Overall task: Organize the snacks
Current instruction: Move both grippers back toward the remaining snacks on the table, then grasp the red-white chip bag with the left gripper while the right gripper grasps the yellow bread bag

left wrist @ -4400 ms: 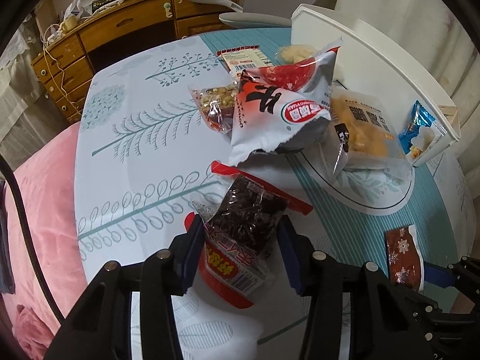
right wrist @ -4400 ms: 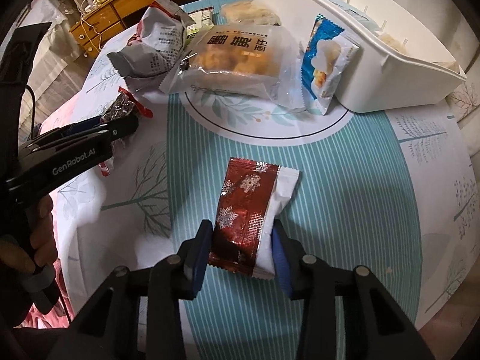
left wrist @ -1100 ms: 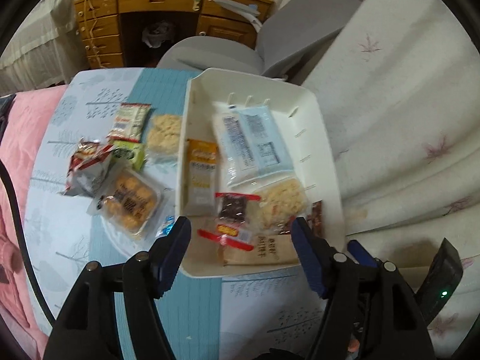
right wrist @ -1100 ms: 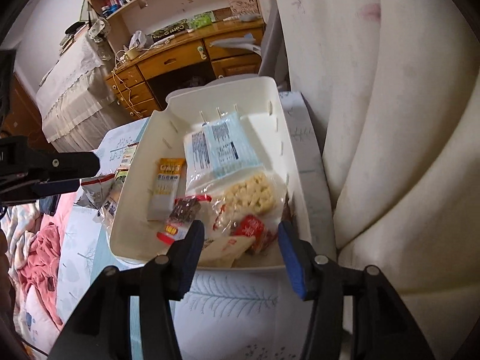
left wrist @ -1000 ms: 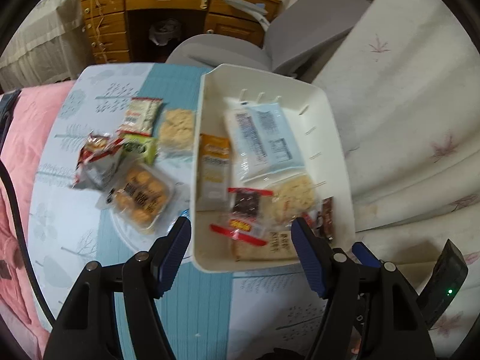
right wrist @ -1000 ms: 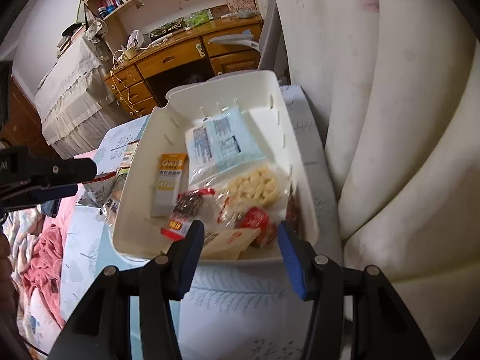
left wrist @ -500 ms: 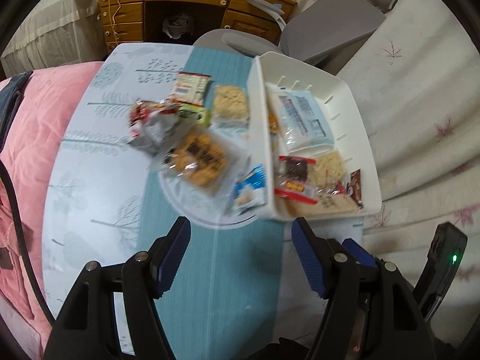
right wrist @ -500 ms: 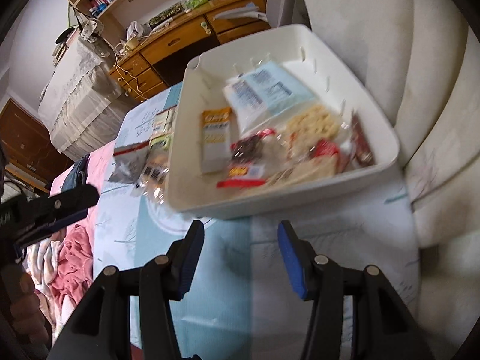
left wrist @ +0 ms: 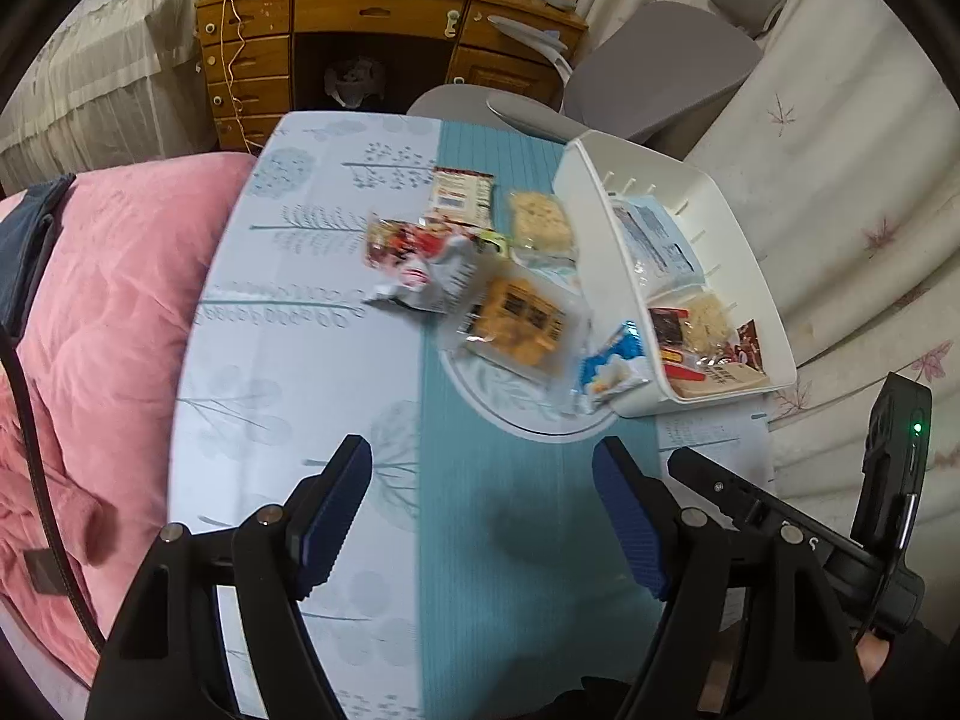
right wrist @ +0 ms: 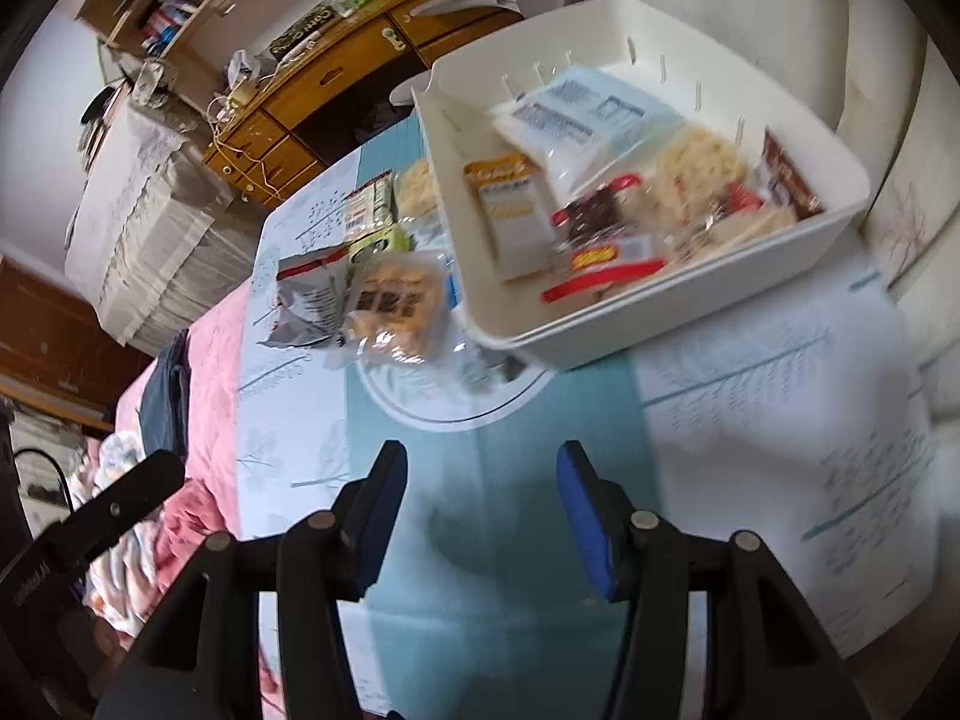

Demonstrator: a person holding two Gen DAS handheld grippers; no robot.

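**Both tools empty above the counter; bin partly filled**

The left tool (left wrist: 480, 516) is hovering over the teal strip of the counter (left wrist: 492, 600) with its jaws spread wide and nothing between the blue pads. The right tool (right wrist: 480, 510) is hanging over the same strip, jaws also well apart and empty. Both are sitting clear of the snacks, which suggests a pause between pickups: open jaws are the ready posture for the next packet.

**Container**

The white bin (right wrist: 690, 312) is standing at the far right of the counter, against the pale cloth-covered backdrop. It is holding several packets:
- a large pale blue bag (right wrist: 594, 108) lying flat toward the far wall;
- an orange and white packet (right wrist: 510, 210) along the left wall;
- a dark packet with a red edge (right wrist: 600, 240) near the front;
- a clear bag of pale pieces (right wrist: 702, 168) toward the right;
- a brown wrapper (right wrist: 786, 180) leaning on the right wall.

**Snacks remaining outside**

A loose group is lying just left of the bin:
- a small blue pouch (left wrist: 612, 366) touching the bin's outer wall;
- a clear pack of golden biscuits (left wrist: 516, 324);
- a crumpled silver and red bag (left wrist: 420, 270);
- a pale rice cake pack (left wrist: 540, 222);
- a red-edged flat packet (left wrist: 462, 195) at the far end.

Motion blur is softening the labels, so further small packets may be tucked under the silver bag. By judgement, the task is roughly half done; the blue pouch is the nearest candidate.
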